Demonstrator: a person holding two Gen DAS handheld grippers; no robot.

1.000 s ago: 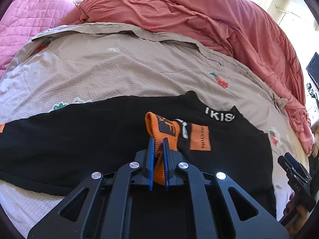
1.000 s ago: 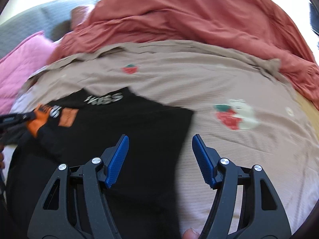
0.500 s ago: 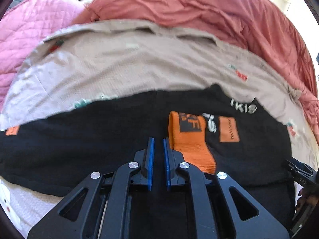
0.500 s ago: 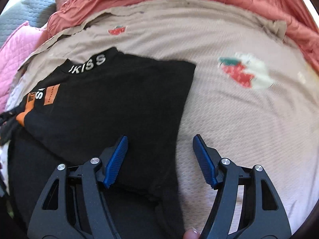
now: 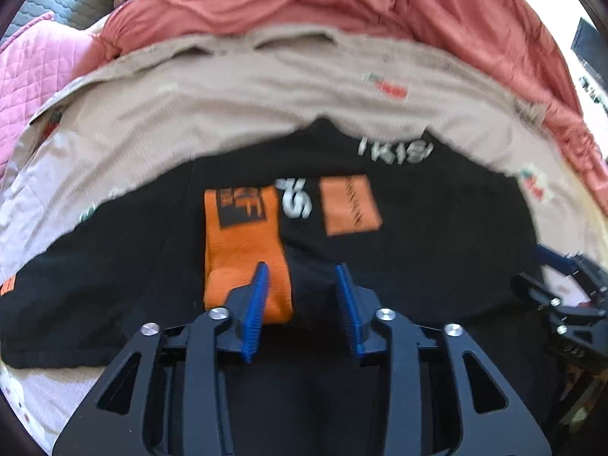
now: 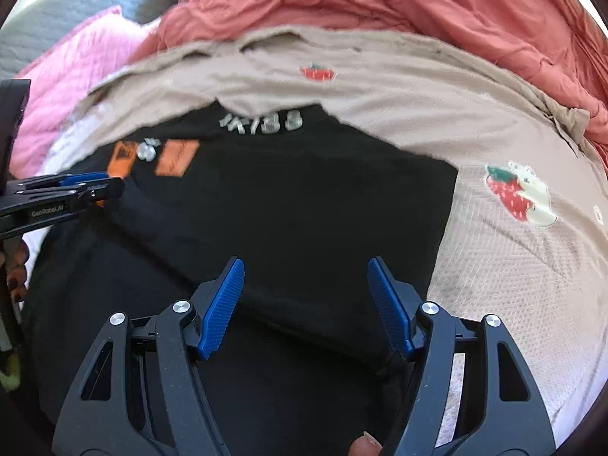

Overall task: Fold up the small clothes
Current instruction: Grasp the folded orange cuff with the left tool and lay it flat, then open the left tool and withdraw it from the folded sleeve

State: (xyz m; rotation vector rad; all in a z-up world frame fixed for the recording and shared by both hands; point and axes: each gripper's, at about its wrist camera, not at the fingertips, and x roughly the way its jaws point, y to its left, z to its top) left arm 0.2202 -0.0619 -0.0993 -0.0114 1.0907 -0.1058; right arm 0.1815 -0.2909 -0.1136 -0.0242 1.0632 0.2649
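A black shirt (image 5: 437, 235) with white collar lettering lies spread on the beige strawberry-print sheet (image 5: 228, 114). Its sleeve is folded across the chest, and the orange cuff (image 5: 243, 239) lies flat on the black cloth. My left gripper (image 5: 301, 269) hovers at the cuff's near end with its jaws opening, and the pads press on nothing. My right gripper (image 6: 306, 266) stands open just above the shirt (image 6: 304, 197), near its folded right edge. In the right wrist view the left gripper (image 6: 76, 186) shows at the left, beside the cuff (image 6: 121, 157).
A rumpled red-pink duvet (image 5: 380, 11) is heaped along the far side of the bed. A pink quilted pillow (image 5: 34, 64) and a grey one lie at the far left. Bare sheet (image 6: 513, 266) runs to the right of the shirt.
My left gripper let go of the orange cuff, which now lies flat on the shirt, and its jaws have parted. My right gripper stayed open and shifted over the shirt.
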